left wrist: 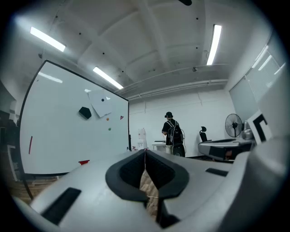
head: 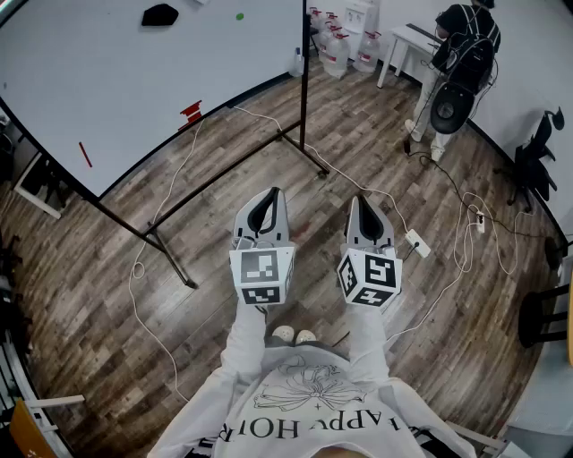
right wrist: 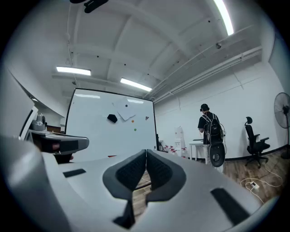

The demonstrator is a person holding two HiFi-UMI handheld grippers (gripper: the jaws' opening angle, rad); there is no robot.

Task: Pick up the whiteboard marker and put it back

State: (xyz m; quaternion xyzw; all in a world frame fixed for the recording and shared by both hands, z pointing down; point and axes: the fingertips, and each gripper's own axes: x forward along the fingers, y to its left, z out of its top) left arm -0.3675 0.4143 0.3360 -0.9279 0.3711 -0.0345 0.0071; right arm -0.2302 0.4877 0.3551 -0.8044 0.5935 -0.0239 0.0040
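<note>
1. Two grippers, the left gripper (head: 268, 191) and the right gripper (head: 362, 199), are hovering level side by side, each clenching its jaws on nothing.
2. One red whiteboard marker (head: 84, 154) is sticking to the one whiteboard (head: 116, 72), well apart from both.
3. One black eraser (head: 159, 14) is sitting higher up.
4. One person (head: 461, 49) is standing far behind.

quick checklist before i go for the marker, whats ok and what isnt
1. Left gripper empty: ok, jaws together, nothing between them.
2. Right gripper empty: ok, jaws together, nothing held.
3. Jaws open for a grasp: not ok, both are shut.
4. Marker located: cannot tell. A thin red stick on the whiteboard and a red object at its lower edge are both too small to identify.
5. Board within reach: probably not ok, both grippers are well short of it.
6. Floor path: not ok, a white cable and the stand's floor bar lie between.
</note>
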